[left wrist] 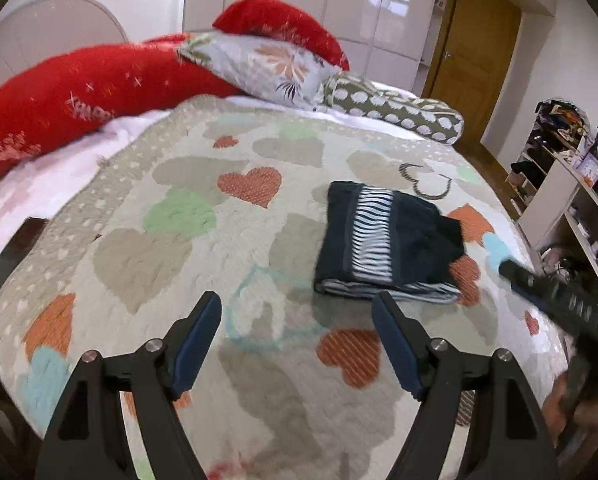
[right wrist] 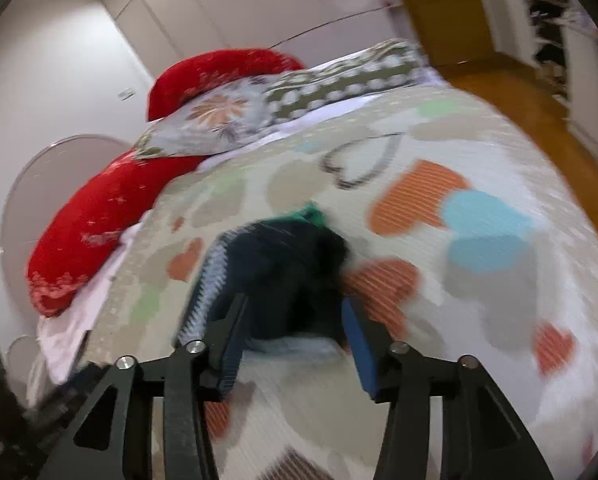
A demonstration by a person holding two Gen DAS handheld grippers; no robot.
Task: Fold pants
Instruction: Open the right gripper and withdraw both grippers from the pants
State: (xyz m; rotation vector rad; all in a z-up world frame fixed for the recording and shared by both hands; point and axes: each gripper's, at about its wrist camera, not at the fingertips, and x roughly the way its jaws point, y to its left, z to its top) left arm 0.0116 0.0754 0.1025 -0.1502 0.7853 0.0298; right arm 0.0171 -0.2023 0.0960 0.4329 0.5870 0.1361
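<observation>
Pants: the pants (left wrist: 387,240), dark navy with a white wavy-striped band, lie as a compact folded bundle on the heart-patterned quilt (left wrist: 203,184), toward the bed's right edge and nearer its foot than the pillows.
Left gripper: the left gripper (left wrist: 297,340) hangs released above bare quilt, jaws wide apart, nothing between them; the bundle sits just beyond its right finger.
Right gripper: the right gripper (right wrist: 293,344) is released too, jaws spread, pointing at the bundle's near edge; the view is motion-blurred, so I cannot tell whether a finger touches cloth.
Step in hand: judging by the tidy stack, folding looks essentially done; what remains is a final squaring or withdrawal.
Doing it well: keep both jaws apart near the bundle, press flat rather than pinch, and avoid dragging the top layer, since one dark corner already sticks out on the right.
Writing: the red cushion (left wrist: 99,96) carries pale lettering that seems to begin "HAPP"; the rest is unreadable. No brand labels are legible.
</observation>
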